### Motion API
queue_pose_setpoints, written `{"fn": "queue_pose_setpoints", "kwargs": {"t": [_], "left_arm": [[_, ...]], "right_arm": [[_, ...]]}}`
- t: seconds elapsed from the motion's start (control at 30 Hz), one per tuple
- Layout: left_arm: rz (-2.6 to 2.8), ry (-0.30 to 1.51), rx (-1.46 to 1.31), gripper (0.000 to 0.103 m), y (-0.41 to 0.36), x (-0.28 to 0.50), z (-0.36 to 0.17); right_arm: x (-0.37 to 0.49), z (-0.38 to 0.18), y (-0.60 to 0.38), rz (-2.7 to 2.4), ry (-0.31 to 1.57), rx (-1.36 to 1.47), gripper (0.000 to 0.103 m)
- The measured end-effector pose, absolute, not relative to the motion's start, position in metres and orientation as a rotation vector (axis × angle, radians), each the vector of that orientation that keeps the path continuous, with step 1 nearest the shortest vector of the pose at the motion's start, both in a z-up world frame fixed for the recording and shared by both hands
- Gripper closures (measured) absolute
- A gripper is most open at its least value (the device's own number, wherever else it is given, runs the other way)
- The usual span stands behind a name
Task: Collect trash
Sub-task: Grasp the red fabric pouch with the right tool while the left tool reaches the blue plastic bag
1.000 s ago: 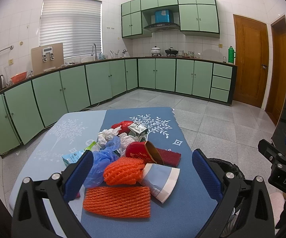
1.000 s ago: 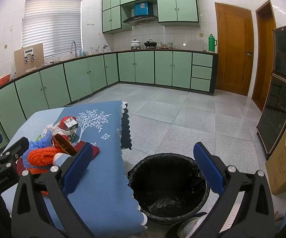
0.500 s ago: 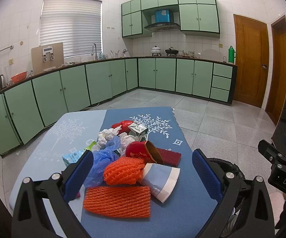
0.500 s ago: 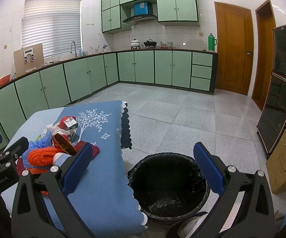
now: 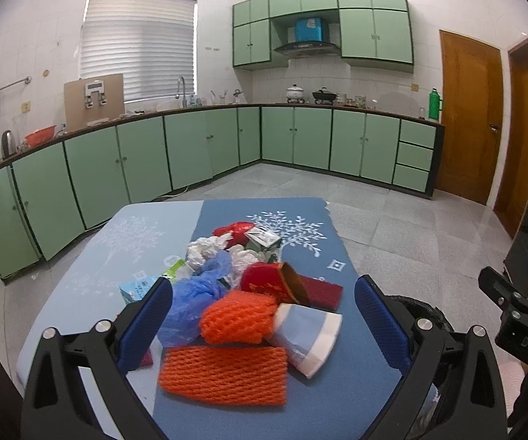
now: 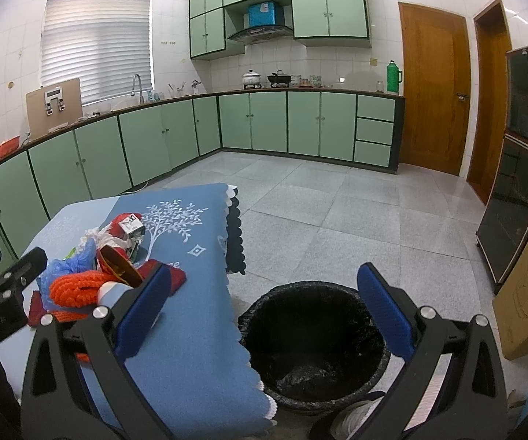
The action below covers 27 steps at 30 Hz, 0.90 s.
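The trash lay heaped near the middle of the tabletop [image 5: 340,396], which was covered in a blue cloth printed with white trees. Nearest sat a flat orange foam net [image 5: 223,374], ribbed in a diamond mesh, and just behind it a second orange net [image 5: 238,315] bunched into a lump. A crumpled blue plastic bag [image 5: 194,293] pressed against the left of that lump. On its right lay a paper cup [image 5: 307,333] on its side — pale blue with a white rim — and behind that a red paper cup [image 5: 274,282], also tipped over, its brown inside facing right. Farther back were white crumpled tissues [image 5: 205,249] and a small squashed carton [image 5: 260,238].

The left gripper [image 5: 264,315] hung above the near edge of the pile, its jaws spread wide with nothing between the blue pads. The right gripper [image 6: 260,315] pointed past the tabletop's right edge, jaws likewise released and bare, over a round bin [image 6: 315,341] lined with a black bag — it stood on the grey tiled floor just beside the cloth's scalloped hem.
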<state>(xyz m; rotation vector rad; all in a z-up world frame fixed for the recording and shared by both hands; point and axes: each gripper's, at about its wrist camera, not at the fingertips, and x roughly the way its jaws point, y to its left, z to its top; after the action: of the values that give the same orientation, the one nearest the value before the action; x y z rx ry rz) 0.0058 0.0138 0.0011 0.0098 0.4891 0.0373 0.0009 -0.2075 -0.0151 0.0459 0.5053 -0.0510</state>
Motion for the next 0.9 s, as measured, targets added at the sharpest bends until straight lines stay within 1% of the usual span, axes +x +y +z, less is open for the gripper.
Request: {"fn": "queue_pose_setpoints", "kwargs": {"t": [0.33, 0.57, 0.67, 0.7, 0.73, 0.8, 0.9], "left_arm": [[0.203, 0.483, 0.032, 0.006, 0.077, 0.027, -0.004], [0.313, 0.528, 0.036, 0.007, 0.128, 0.042, -0.022], [0.331, 0.552, 0.020, 0.008, 0.143, 0.051, -0.029], [0.332, 0.555, 0.016, 0.008, 0.146, 0.053, -0.032], [0.332, 0.561, 0.017, 0.008, 0.149, 0.055, -0.035], [0.326, 0.576, 0.019, 0.009, 0.151, 0.059, -0.039], [0.308, 0.598, 0.014, 0.010, 0.153, 0.060, -0.048]], "right_arm": [[0.034, -0.017, -0.173, 0.041, 0.463, 0.035, 0.005], [0.069, -0.028, -0.138, 0.150, 0.496, 0.025, 0.006], [0.082, -0.034, -0.123, 0.195, 0.513, 0.007, 0.009], [0.088, -0.037, -0.115, 0.219, 0.525, 0.004, 0.011], [0.091, -0.039, -0.111, 0.234, 0.534, 0.005, 0.016], [0.099, -0.045, -0.099, 0.278, 0.562, 0.008, 0.021], [0.109, -0.055, -0.085, 0.309, 0.593, -0.007, 0.022]]}}
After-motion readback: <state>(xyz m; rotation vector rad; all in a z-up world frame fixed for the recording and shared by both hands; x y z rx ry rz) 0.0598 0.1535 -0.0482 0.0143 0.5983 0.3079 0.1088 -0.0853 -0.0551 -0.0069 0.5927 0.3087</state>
